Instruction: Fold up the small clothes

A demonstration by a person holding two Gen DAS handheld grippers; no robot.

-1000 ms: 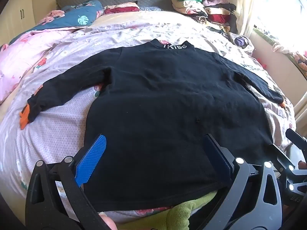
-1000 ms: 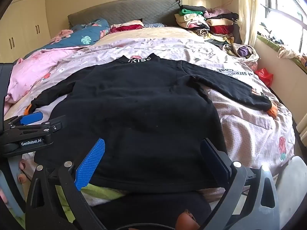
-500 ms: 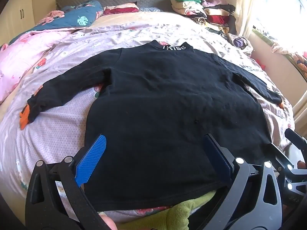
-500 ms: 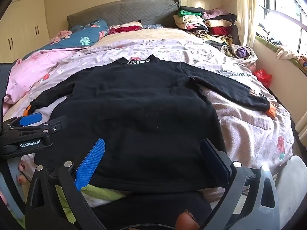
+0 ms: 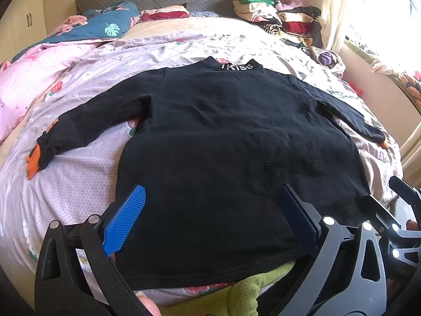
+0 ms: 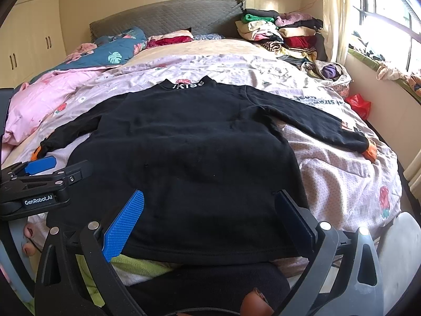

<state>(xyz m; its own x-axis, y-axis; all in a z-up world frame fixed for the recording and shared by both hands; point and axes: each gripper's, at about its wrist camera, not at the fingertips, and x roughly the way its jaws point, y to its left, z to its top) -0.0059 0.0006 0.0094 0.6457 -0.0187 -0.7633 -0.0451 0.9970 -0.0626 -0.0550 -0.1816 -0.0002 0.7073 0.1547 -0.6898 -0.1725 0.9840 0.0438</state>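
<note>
A small black long-sleeved top (image 5: 231, 142) lies flat on the bed, collar away from me, both sleeves spread out with orange cuffs (image 5: 33, 162). It also shows in the right wrist view (image 6: 189, 158). My left gripper (image 5: 210, 216) is open and empty, hovering over the hem near its left half. My right gripper (image 6: 208, 216) is open and empty, over the hem's right half. The left gripper's body shows at the left edge of the right wrist view (image 6: 39, 181).
The bed has a pale floral sheet (image 5: 71, 184), pink and blue quilts (image 5: 31, 71) at the left, and a grey headboard (image 6: 168, 15). A pile of folded clothes (image 6: 279, 31) sits at the far right. A green cloth (image 5: 244, 292) lies under the hem. A window is on the right.
Both grippers have drawn back and lifted slightly, so the top sits a little lower in both views. Nothing was taken hold of.
</note>
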